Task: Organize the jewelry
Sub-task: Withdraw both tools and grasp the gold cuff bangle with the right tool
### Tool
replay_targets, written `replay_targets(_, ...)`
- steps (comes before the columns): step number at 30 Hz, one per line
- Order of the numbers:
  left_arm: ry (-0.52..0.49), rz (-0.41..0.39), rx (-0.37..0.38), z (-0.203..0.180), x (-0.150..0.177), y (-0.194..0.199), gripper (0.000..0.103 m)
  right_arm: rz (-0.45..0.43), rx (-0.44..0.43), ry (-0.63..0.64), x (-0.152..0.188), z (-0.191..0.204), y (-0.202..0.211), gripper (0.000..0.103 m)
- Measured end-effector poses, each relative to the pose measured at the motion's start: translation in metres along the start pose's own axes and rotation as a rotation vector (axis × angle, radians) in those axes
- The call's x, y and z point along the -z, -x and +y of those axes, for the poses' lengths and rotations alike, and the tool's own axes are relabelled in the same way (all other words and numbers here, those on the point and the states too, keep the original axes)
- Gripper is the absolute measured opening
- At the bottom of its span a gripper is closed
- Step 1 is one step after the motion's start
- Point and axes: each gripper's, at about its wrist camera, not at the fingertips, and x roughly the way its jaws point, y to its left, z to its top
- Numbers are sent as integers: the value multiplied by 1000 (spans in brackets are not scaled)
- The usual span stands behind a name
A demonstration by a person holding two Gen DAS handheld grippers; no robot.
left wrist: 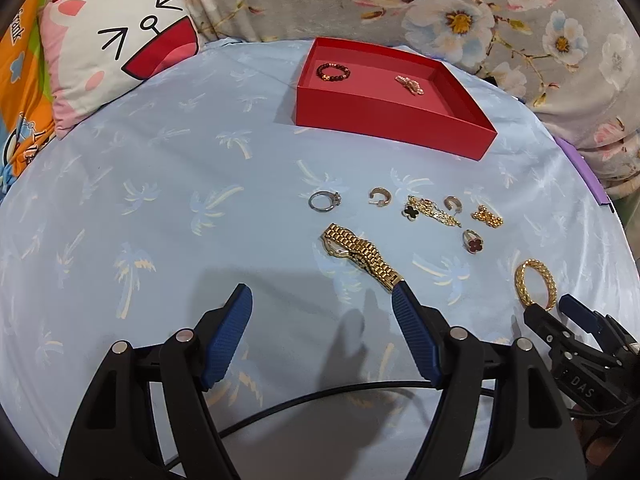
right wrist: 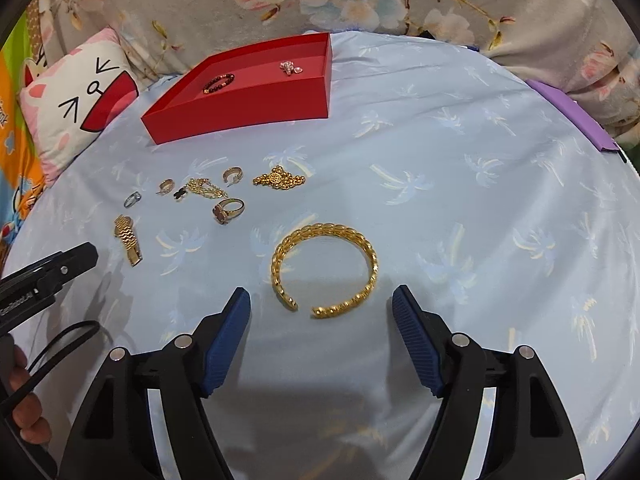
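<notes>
Both claws spread, empty: left claw (left wrist: 322,300), right claw (right wrist: 321,300); red tray (left wrist: 384,118) holds two pieces.

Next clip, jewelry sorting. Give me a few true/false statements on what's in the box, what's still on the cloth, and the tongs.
1. The red box holds two pieces. True: a bead bracelet and a small pink piece.
2. The gold bangle lies in the box. False: it lies on the blue cloth, in front of the right tongs.
3. The right tongs grip the bangle. False: they are open, not touching it.
4. The left tongs are open. True.
5. The gold watch lies on the cloth. True.
</notes>
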Motion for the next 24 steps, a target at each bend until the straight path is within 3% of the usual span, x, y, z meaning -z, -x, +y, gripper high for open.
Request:
replay_targets(4, 4, 7, -5, 0, -5, -6, 70, -1, 29, 9, -3, 4, -6, 72)
replay_targets(6, 5, 11, -5, -2, -9, -11, 70, -6, 56, 26, -4, 6, -8, 68)
replay_targets(8, 7, 16, -4, -4, -11, -16, 70, -12, 77, 40, -5, 7, -8, 57)
replay_targets(18, 2, 22, -56, -18, -20, -41, 70, -31, 64, 24, -5, 4, -9, 56)
replay_targets(20, -9, 14, -76, -20, -20, -42, 67, -33, 54, 16, -5, 2, -8, 56)
replay_targets(24, -24, 3, -57, -19, -19, -39, 44, -33, 41, 2, -5, 0, -7, 56)
